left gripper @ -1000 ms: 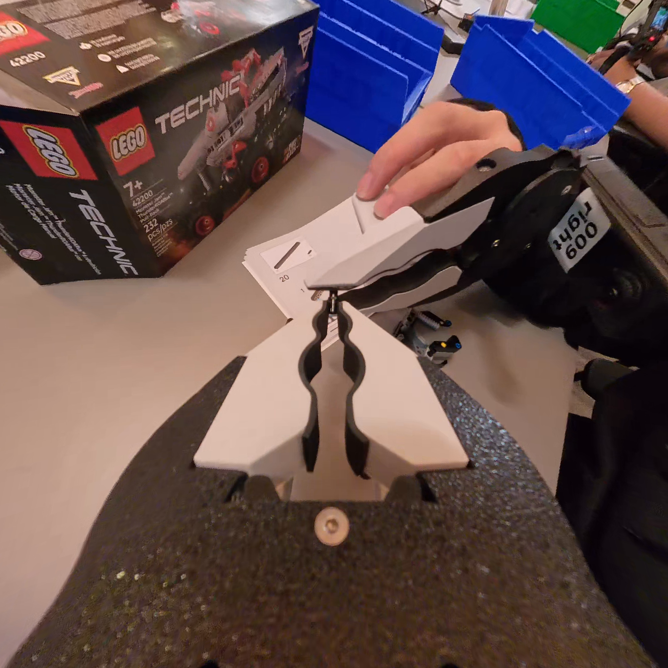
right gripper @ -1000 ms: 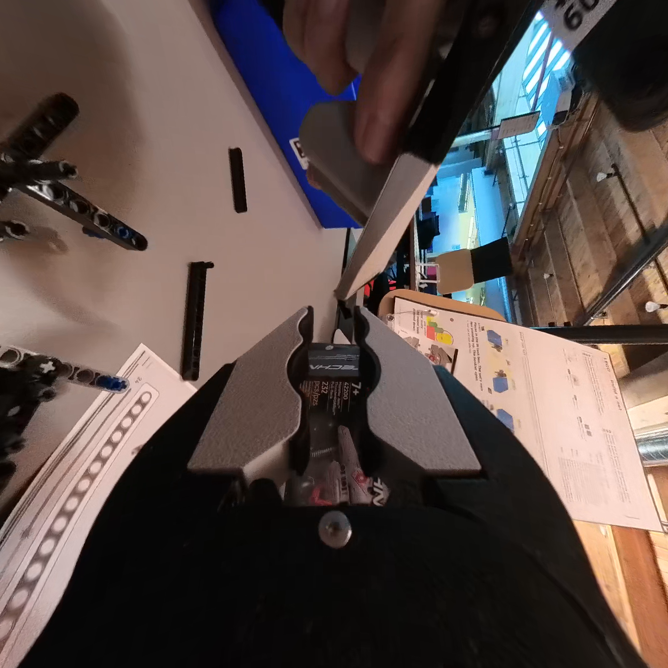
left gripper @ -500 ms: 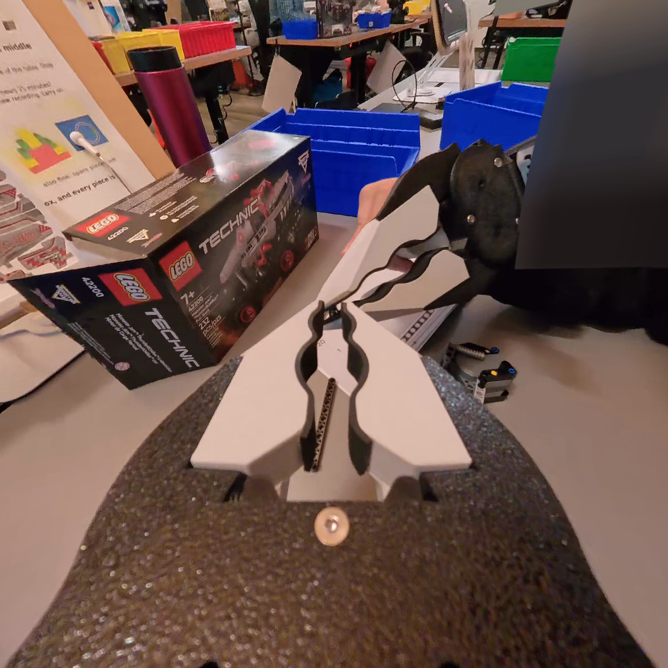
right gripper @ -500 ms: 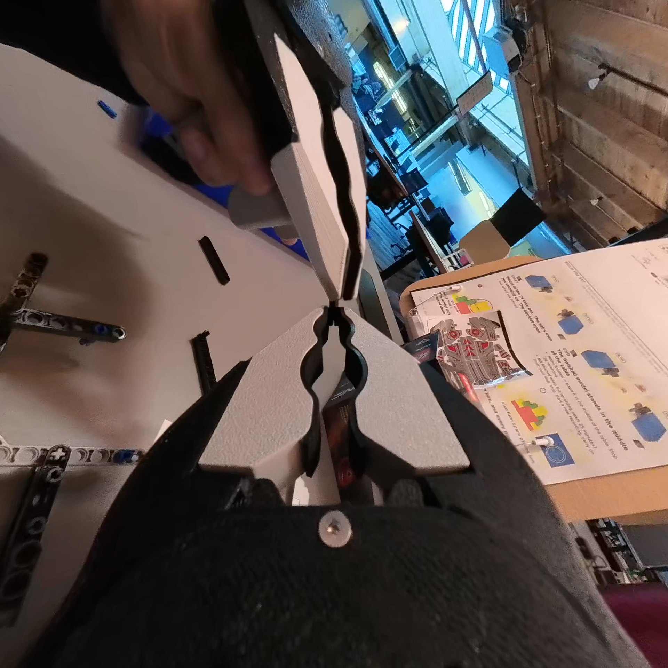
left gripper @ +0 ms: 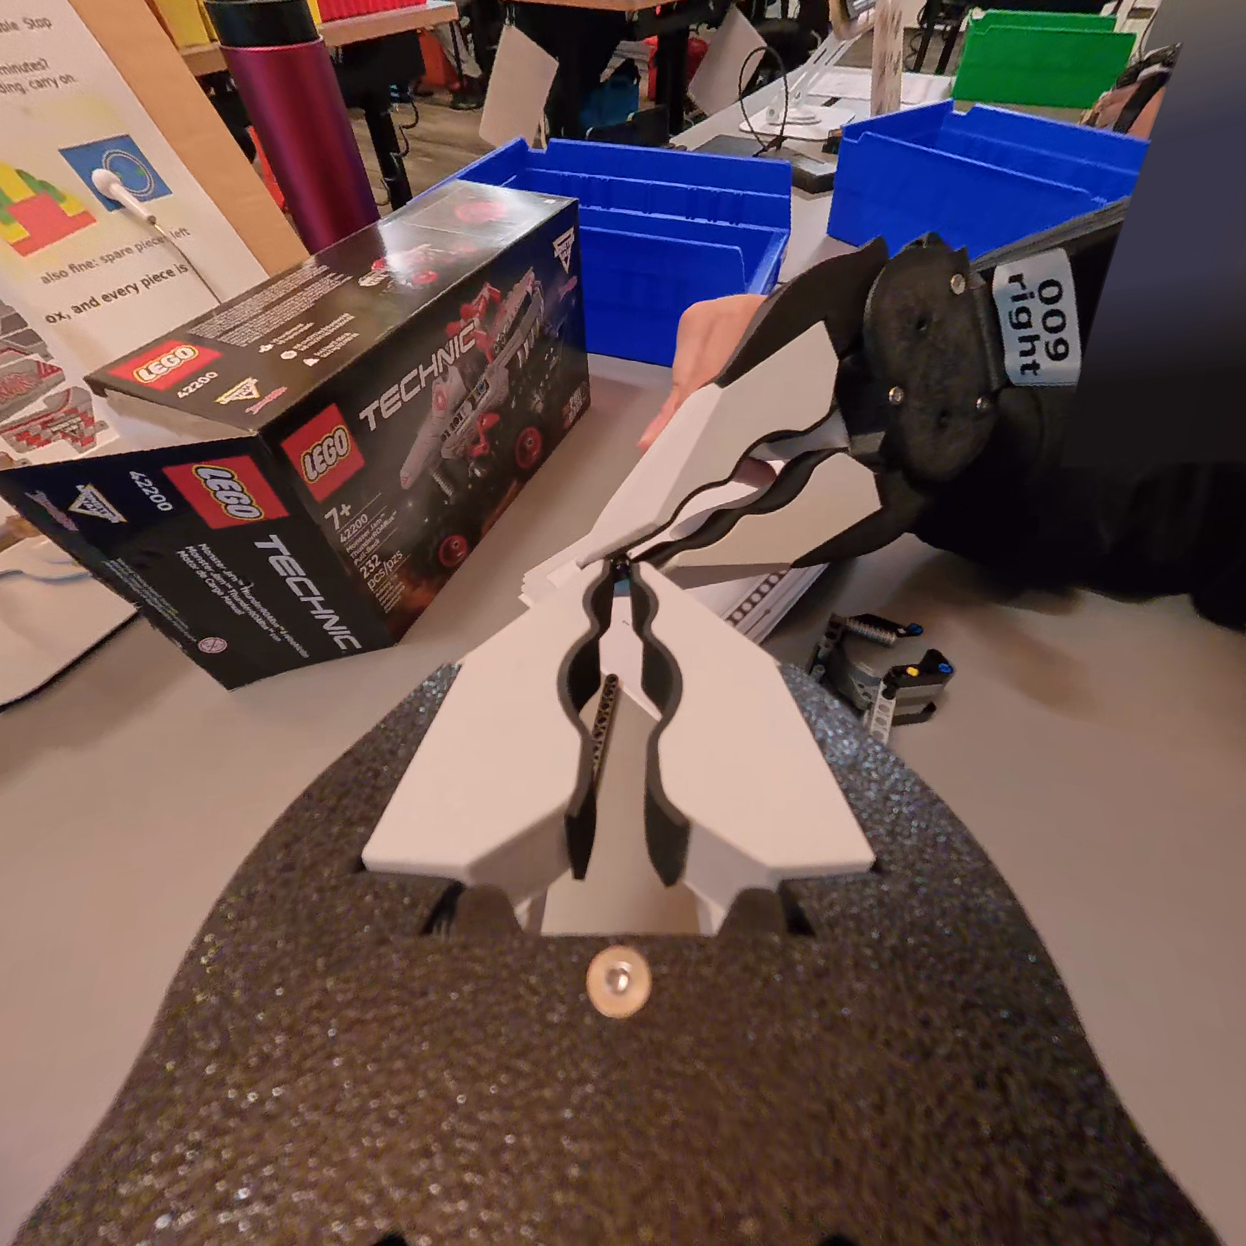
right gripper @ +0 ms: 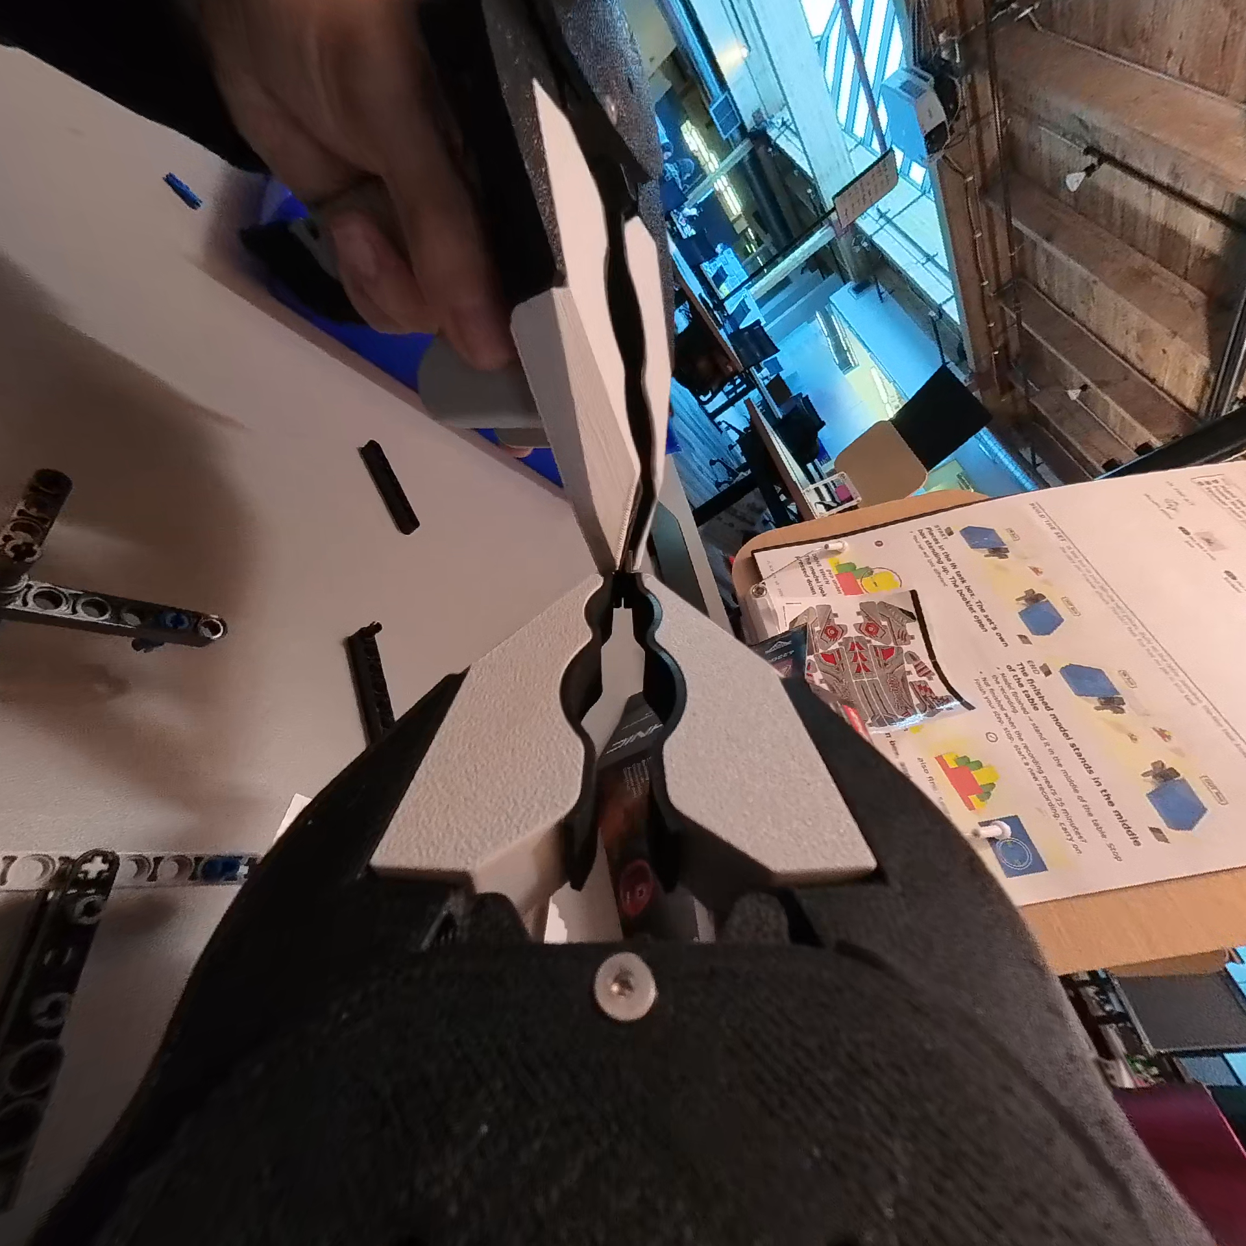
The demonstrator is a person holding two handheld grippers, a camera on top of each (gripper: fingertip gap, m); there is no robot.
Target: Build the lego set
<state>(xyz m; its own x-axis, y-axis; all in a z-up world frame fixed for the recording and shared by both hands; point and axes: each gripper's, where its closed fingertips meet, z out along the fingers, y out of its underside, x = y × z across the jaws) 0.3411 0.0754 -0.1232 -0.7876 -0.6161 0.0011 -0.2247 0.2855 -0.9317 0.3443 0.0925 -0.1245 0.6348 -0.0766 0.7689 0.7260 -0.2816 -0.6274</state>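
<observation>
In the left wrist view my left gripper [left gripper: 620, 573] is shut at its tips on a small black Lego piece [left gripper: 619, 563]. My right gripper [left gripper: 617, 554] comes in from the right, held by a hand [left gripper: 701, 337], and its shut tips meet mine on the same small piece. In the right wrist view my right gripper [right gripper: 624, 588] is pinched on the small black piece [right gripper: 624, 583]. The left gripper [right gripper: 630, 554] comes down from above, tip to tip with it. The piece is too small and too hidden to tell its shape.
The Lego box [left gripper: 337, 438] lies to the left, the instruction booklet [left gripper: 762, 593] under the grippers, a small grey assembly [left gripper: 883, 667] to the right, blue bins [left gripper: 674, 222] behind. Loose black beams [right gripper: 388, 485] [right gripper: 369, 681] and a beam assembly [right gripper: 101, 610] lie on the table. A poster board [right gripper: 1045, 674] stands nearby. Left and right tips are no more than a few centimetres apart. The small grey assembly [left gripper: 883, 667] is about 15 cm from both grippers' fingertips.
Both grippers have tilted up from the booklet and stayed tip to tip. The right gripper's jaws, a little apart a second ago, are now pinched shut at the tips.
</observation>
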